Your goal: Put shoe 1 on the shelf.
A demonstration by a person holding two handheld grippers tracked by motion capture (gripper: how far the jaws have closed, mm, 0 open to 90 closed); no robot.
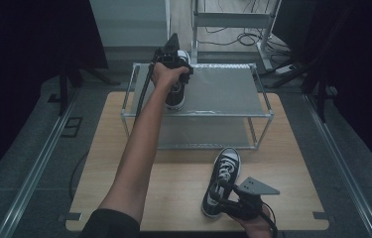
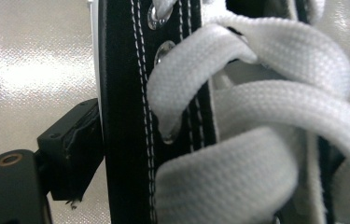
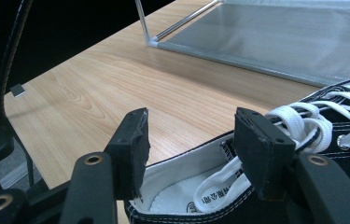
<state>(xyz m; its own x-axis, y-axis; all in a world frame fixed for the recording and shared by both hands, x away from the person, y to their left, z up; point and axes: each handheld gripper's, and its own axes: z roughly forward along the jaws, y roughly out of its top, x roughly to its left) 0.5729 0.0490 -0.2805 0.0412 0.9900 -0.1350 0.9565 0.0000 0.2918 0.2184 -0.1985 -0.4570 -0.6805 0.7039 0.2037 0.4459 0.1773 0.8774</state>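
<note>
Fingers of my right gripper are standing apart over a sneaker on the wooden tabletop; left gripper fingers are pinching another sneaker on the rack's grey top shelf; dark room surrounding.

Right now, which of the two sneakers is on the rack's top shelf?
The sneaker under the left gripper, at the shelf's left end. The other sneaker lies on the wooden table, by the right gripper.

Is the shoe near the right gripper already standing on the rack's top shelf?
No, that shoe lies on the wooden table in front of the rack.
</note>
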